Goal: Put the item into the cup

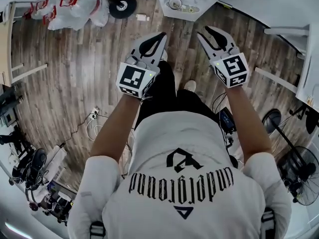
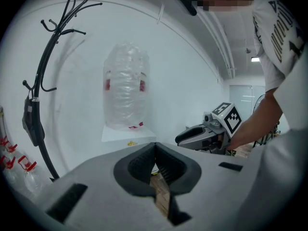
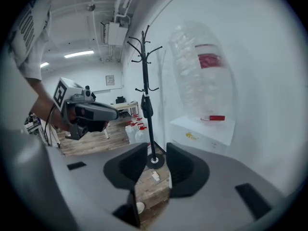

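Grey jaws, both empty: left gripper [image 1: 160, 35] pressed together, right gripper [image 1: 203, 31] spread. No cup in sight, so I'd find it first.

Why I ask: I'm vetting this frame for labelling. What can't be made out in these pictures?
Cup and item: in no view.
Large clear bottle: label print blurred in both gripper views.
Small white object on the wooden floor, past the open jaws of the right gripper: too small to name.
Floor beneath the person: hidden by the torso in the head view.
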{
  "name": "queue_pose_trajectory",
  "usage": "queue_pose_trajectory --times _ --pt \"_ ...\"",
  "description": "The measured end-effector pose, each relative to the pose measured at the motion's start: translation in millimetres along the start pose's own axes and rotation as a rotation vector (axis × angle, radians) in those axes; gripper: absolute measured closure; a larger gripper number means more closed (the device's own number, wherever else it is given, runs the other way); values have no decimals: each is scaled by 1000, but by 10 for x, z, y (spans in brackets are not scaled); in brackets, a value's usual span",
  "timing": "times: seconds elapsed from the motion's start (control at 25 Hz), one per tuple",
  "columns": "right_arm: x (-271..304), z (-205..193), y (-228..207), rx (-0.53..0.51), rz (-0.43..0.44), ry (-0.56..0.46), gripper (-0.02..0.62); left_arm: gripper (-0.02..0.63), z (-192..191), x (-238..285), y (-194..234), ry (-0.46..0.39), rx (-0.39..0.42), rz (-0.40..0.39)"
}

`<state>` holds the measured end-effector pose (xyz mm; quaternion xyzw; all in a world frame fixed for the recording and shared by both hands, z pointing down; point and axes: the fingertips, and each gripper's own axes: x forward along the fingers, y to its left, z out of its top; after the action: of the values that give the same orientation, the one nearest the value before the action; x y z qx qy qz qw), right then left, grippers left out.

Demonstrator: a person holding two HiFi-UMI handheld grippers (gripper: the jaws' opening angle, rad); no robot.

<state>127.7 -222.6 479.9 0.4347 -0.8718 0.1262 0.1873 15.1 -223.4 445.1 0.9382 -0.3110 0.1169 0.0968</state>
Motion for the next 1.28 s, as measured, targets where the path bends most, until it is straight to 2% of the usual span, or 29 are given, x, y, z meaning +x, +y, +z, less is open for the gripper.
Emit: queue_pose_trajectory --times 0.2,0.44,0.64,1.28 --pt "-526 287 248 -39 28 -52 500 598 410 -324 -278 -51 50 10" --pt "-1242 778 486 -82 57 -172 554 598 864 -586 -692 -105 52 -10" --pt "-1660 1052 644 -104 63 -227 577 598 1197 -745 -995 -143 63 -32" --pt "-2565 1284 731 -108 39 -337 589 598 1747 -1022 -1638 -222 132 -70"
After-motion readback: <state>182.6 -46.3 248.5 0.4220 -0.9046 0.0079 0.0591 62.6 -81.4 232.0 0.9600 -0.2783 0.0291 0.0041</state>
